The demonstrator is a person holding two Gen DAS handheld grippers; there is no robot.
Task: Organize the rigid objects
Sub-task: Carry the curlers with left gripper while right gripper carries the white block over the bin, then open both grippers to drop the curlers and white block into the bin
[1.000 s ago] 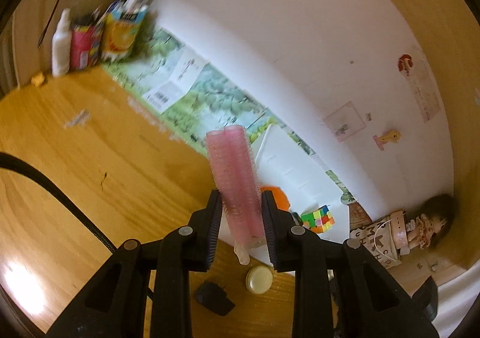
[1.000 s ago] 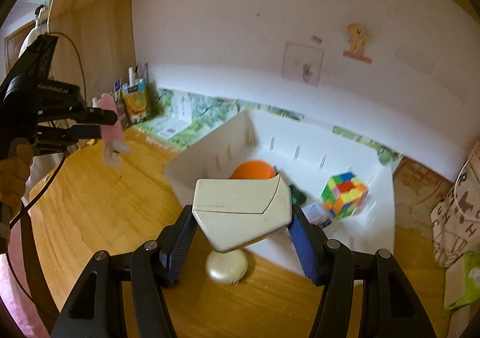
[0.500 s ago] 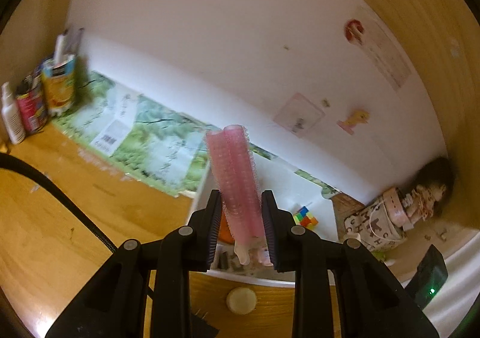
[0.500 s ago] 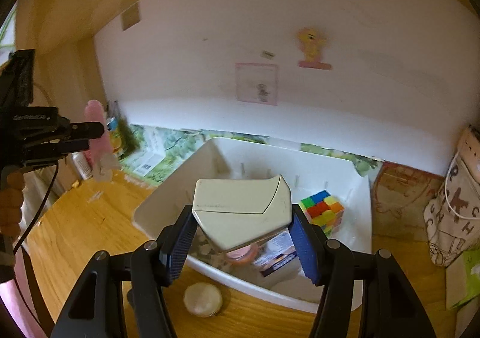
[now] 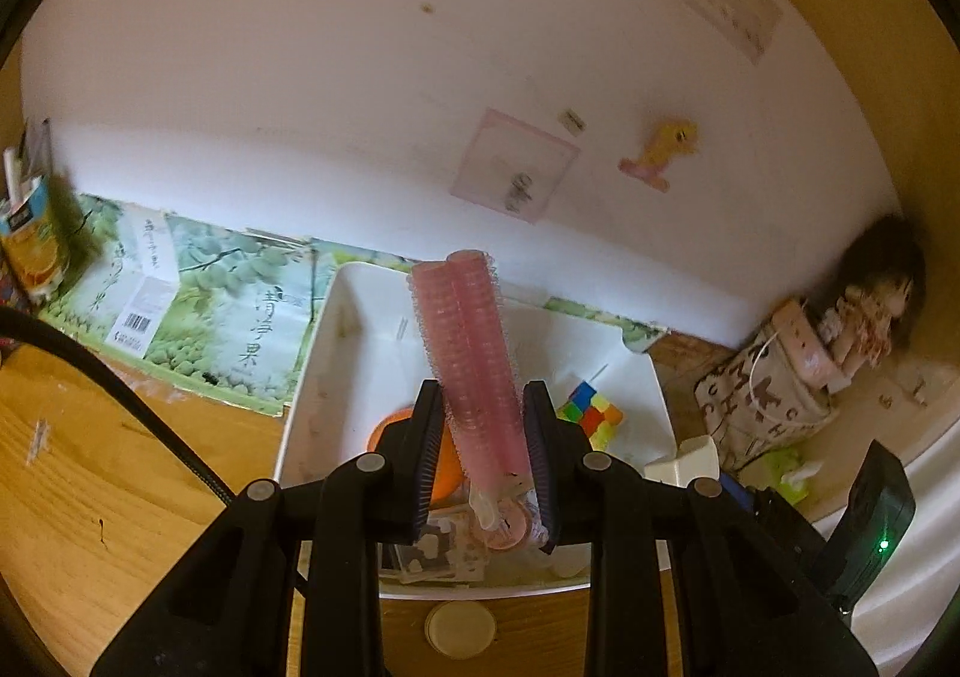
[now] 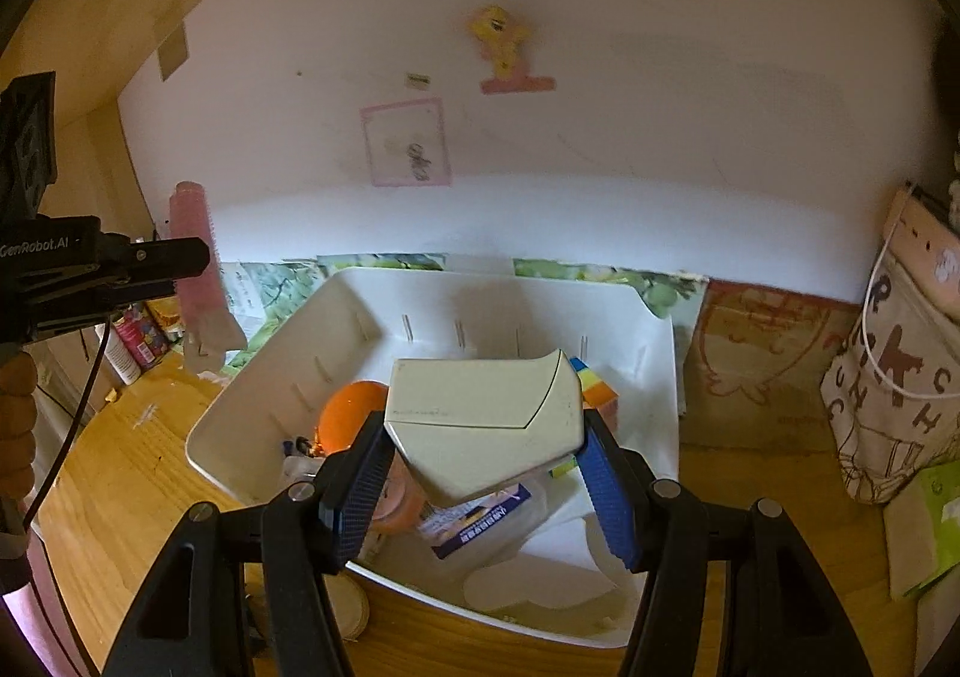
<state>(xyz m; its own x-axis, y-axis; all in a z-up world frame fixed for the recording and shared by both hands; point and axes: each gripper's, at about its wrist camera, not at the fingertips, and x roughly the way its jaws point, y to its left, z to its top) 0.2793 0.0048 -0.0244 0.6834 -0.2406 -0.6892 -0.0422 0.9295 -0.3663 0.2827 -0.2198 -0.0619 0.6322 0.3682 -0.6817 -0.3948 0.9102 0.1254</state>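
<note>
Risk lies below both grippers: left gripper [image 5: 483, 467] clamps pink hair rollers [image 5: 471, 353], right gripper [image 6: 483, 473] clamps cream case [image 6: 486, 425], and releasing over the crowded white bin [image 6: 252, 407] could bounce them out.

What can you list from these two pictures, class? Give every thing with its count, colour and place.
bin: one, white, on the wooden table by the wall
hair roller: one, pink, held upright above the bin
case: one, cream, held over the bin
cube: one, multicoloured, inside the bin
ball: one, orange, inside the bin
round lid: one, cream, on the table in front of the bin
bag: one, beige with letters, right of the bin
doll: one, dark-haired, on the bag
left tool: one, black, shut on the hair roller
right tool: one, black with blue pads, shut on the case
</note>
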